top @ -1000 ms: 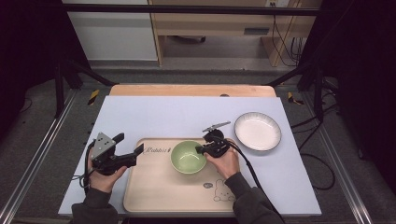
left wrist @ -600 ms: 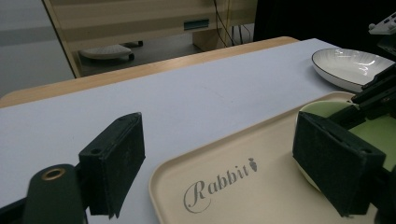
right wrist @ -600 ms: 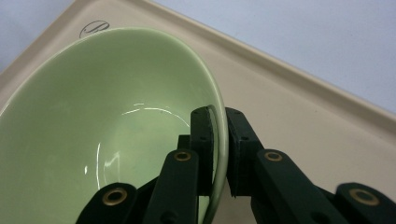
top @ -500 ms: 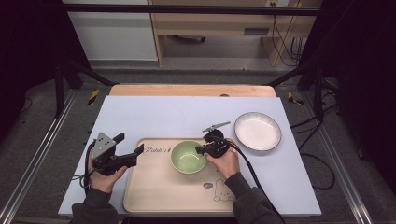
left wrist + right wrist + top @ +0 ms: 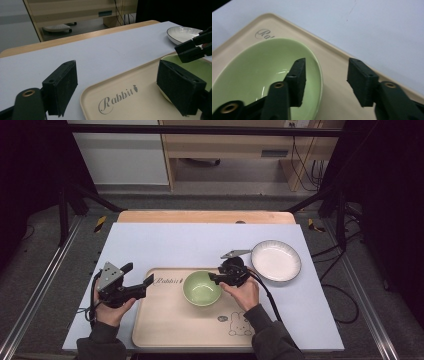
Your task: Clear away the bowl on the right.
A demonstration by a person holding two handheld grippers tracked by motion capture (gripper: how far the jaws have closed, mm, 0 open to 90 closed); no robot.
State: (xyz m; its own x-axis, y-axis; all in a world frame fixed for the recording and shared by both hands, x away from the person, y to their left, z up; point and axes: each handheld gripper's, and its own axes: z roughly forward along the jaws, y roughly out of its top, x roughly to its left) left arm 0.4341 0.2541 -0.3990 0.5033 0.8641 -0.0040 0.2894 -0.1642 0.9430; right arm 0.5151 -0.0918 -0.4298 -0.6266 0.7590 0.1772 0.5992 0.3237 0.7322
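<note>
A pale green bowl (image 5: pixel 202 288) stands on a beige tray (image 5: pixel 165 320) printed with "Rabbit". My right gripper (image 5: pixel 212 277) is at the bowl's right rim. Its jaws have just been opening. In the right gripper view (image 5: pixel 327 80) one jaw hangs inside the bowl (image 5: pixel 262 72) and the other over the tray (image 5: pixel 332 62), with the rim between them and untouched. My left gripper (image 5: pixel 137 274) stands open at the tray's left edge. In the left gripper view (image 5: pixel 121 87) nothing lies between its jaws, which frame the tray's corner (image 5: pixel 140 100) and the bowl (image 5: pixel 200 67).
A white plate (image 5: pixel 276 260) with a dark rim lies on the light table cover right of the tray, also seen as the plate (image 5: pixel 183 33) behind the right gripper (image 5: pixel 192 48). A wooden table edge (image 5: pixel 205 216) runs along the back.
Both hands, the bowl and the tray keep their places. The right gripper's jaws look slightly further apart at the bowl's rim.
</note>
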